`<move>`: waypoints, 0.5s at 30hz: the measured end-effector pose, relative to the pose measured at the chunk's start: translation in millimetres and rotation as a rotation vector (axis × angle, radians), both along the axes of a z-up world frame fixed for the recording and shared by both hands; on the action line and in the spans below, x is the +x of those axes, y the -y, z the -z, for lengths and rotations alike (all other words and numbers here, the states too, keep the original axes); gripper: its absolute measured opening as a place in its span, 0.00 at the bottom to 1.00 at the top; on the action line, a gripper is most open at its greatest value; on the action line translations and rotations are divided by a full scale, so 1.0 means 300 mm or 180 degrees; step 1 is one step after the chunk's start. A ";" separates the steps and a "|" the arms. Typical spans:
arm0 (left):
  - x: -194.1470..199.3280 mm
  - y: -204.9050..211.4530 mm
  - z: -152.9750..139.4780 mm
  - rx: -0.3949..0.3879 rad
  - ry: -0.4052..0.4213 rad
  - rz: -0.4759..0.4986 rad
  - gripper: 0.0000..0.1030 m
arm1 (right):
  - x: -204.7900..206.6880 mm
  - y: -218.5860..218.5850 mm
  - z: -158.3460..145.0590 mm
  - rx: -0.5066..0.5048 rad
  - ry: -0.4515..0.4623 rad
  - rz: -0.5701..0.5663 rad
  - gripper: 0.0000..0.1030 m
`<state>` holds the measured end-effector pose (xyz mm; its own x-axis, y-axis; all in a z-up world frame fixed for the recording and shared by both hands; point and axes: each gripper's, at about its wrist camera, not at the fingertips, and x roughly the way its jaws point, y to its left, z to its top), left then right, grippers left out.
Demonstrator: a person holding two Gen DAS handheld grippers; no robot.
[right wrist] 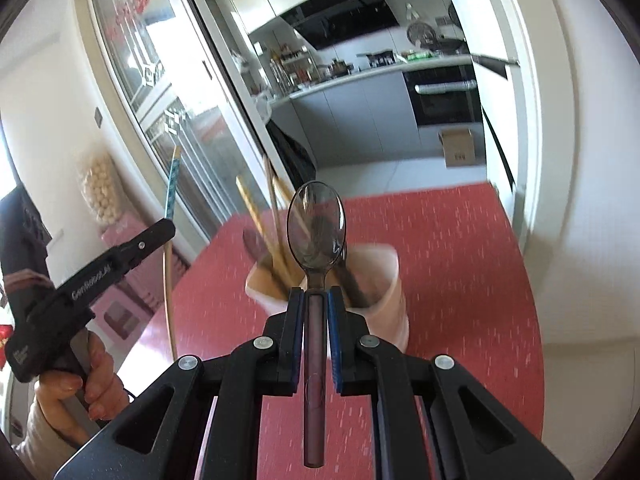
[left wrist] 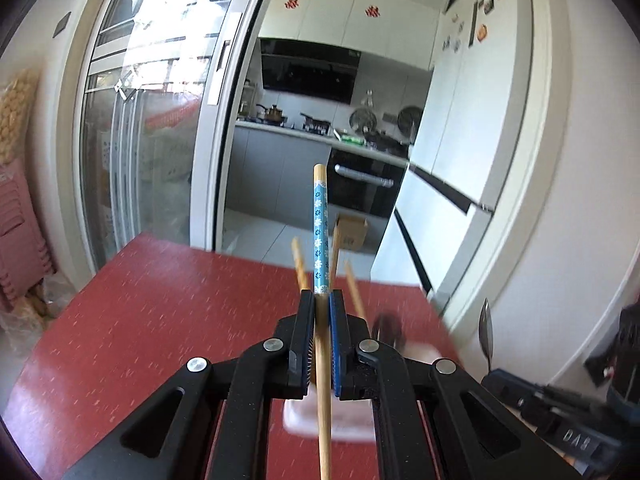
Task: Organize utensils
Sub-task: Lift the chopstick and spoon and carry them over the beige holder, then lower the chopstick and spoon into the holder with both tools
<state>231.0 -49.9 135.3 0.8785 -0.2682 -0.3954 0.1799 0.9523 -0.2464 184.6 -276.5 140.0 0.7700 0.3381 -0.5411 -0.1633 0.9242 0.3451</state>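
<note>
Chopstick and spoon both clamped, lifted above the holder cup.

Your left gripper (left wrist: pixel 322 300) has its jaws closed on a wooden chopstick (left wrist: pixel 320 224) with a blue flowered band, gripped partway along so a long tail hangs below the pads; that tail could swing and catch the pale holder cup (right wrist: pixel 390 280) or the chopsticks left in it (right wrist: pixel 256 220) and tip the lot on the red table (left wrist: pixel 160 312). Your right gripper (right wrist: pixel 315 298) is pinched on the handle of a smoky translucent spoon (right wrist: pixel 316 228), bowl up, directly over the cup. A smooth, narrow handle like that may twist or slide if you swing fast. Keep the two tools apart; they sit near each other.
</note>
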 end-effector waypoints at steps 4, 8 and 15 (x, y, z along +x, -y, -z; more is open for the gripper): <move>0.094 0.022 -0.019 -0.0075 0.0091 -0.0058 0.36 | 0.089 0.016 -0.023 0.0056 0.0133 -0.0002 0.12; 0.176 0.044 -0.019 -0.0181 0.0124 -0.0106 0.36 | 0.163 0.022 -0.027 0.0066 0.0267 -0.0023 0.12; 0.225 0.094 0.001 -0.0189 0.0407 -0.0159 0.36 | 0.231 0.007 -0.013 -0.0042 0.0552 0.0021 0.12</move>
